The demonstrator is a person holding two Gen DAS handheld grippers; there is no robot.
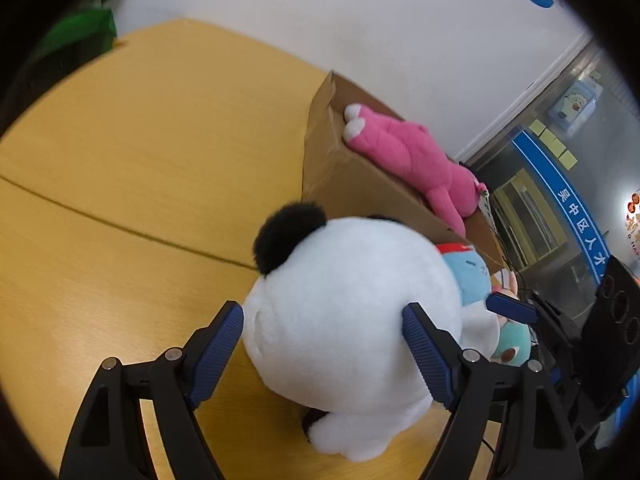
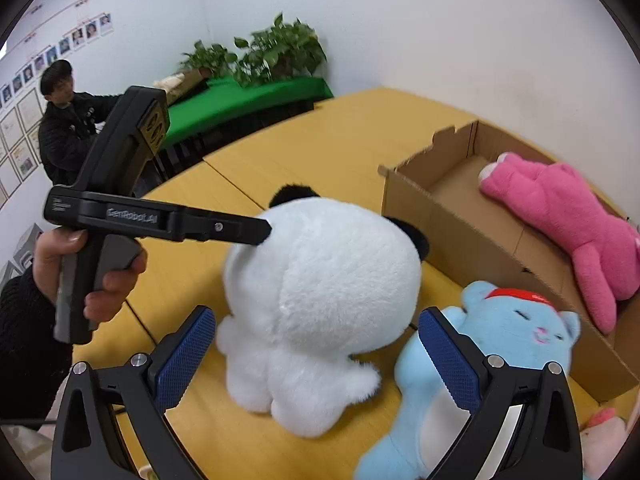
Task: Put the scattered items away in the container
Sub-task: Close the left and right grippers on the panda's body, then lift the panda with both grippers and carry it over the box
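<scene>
Legibly, "GenRobot.AI" along left gripper (image 2: 264, 236)

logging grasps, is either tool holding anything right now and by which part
The left tool straddles the panda plush at its head, seemingly gripping; the right tool is open, holding nothing.

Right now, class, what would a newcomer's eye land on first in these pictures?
A big white panda plush fills the middle of the yellow table, between the open left gripper fingers. Behind it, a pink plush lies in the cardboard box; a blue plush lies beside.
</scene>
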